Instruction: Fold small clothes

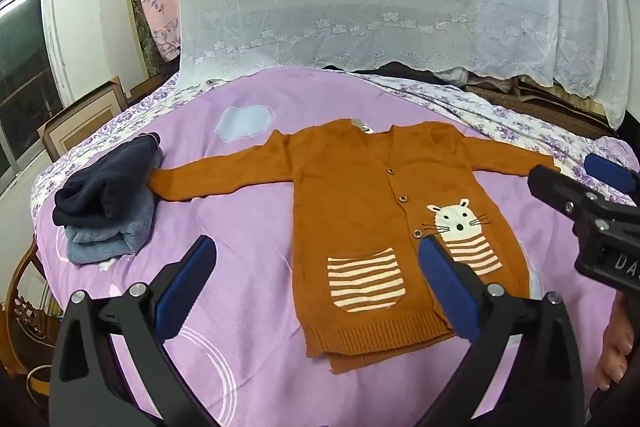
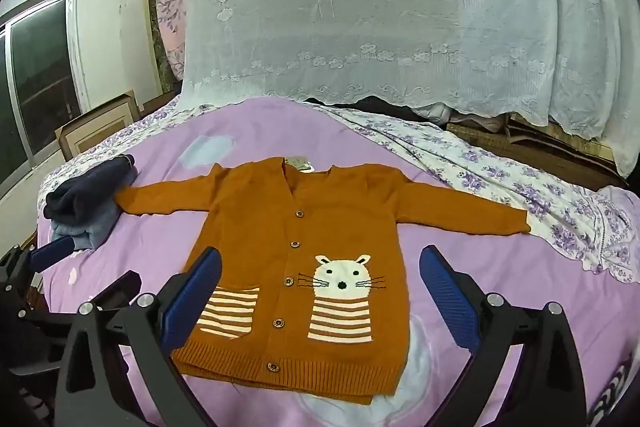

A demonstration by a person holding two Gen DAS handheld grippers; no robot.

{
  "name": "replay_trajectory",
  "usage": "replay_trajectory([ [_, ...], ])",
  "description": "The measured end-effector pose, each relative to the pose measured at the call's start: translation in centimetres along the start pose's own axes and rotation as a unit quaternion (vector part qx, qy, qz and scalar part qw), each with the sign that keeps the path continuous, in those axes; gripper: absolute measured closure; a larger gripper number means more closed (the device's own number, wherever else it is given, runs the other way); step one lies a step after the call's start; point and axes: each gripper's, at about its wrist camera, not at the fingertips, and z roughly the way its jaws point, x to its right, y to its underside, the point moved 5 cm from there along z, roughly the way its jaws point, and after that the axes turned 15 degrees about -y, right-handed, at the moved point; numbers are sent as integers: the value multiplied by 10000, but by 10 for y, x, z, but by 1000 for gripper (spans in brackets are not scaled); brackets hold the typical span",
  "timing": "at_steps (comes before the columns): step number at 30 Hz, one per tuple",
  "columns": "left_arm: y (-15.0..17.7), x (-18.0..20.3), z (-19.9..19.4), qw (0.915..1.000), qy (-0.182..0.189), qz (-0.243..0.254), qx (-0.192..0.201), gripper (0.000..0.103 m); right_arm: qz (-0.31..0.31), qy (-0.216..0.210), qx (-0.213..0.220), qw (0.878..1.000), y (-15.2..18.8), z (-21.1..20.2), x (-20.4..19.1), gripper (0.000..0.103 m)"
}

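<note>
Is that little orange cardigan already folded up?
No. The orange cardigan lies flat and face up on the purple bedspread, both sleeves stretched out to the sides.

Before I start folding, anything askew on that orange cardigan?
Mostly flat, sleeves spread. The orange cardigan has its back hem peeking out below the front hem, slightly misaligned. One cuff touches the folded dark clothes.

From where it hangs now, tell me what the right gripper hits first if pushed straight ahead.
Probably the orange cardigan: the right gripper, jaws open and empty, points at its buttoned front, near the mouse motif. The garment lies flat on the purple bedspread; depth is uncertain.
</note>
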Motion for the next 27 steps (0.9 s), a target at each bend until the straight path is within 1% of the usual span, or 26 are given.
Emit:
replay_trajectory([
  [1,0,0,0,10000,1,-11,-12,4,-15,-3,-45,10000,-7,6,2,3],
  [4,1,0,2,10000,44,-36,-62,4,-69,5,-65,10000,-11,5,3,3],
  [8,2,1,4,9999,27,-44,-91,4,-64,-6,9,10000,-14,1,1,3],
  [9,2,2,4,9999,14,-51,-100,4,-10,1,88,10000,-14,1,1,3],
  [14,4,0,6,9998,24,-90,-157,4,5,-32,133,9999,-15,2,-4,3],
  [27,7,0,4,9999,-33,-74,-109,4,39,-75,180,9998,-20,1,-9,3],
])
